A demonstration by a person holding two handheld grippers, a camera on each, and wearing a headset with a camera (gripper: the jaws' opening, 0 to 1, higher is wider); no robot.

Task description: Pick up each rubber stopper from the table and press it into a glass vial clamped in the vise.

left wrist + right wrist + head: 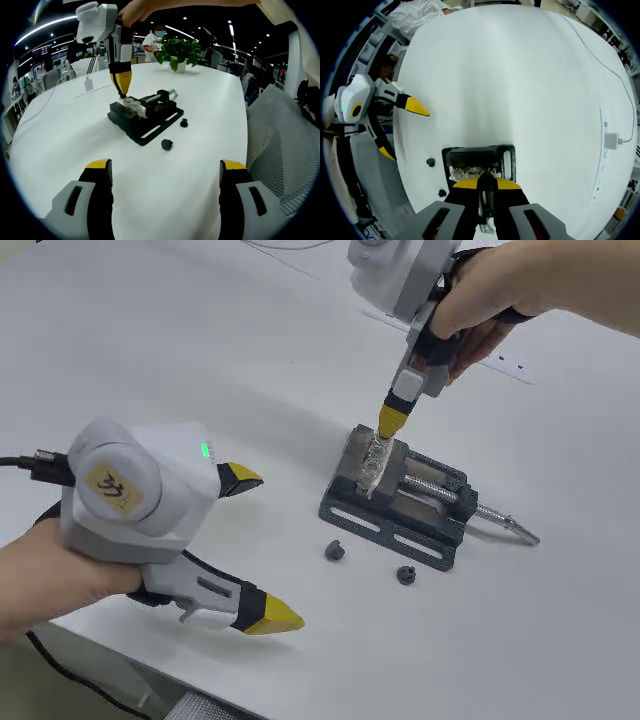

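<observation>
Head view: we see R gripper (391, 424) tips pressed together right over vial (374, 464); loose stopper (335, 551) nearer wide-spread L gripper (268, 548).

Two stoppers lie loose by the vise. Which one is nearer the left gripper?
The stopper off the vial end of the vise; the other stopper lies further along, towards the screw handle, away from the left gripper.

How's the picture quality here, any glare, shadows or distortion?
Head view: sharp, even light, soft shadows around the vise. Left gripper view: fisheye curves the table edge; ceiling lights glare. Right gripper view: fisheye bulge; vial hard to make out.
</observation>
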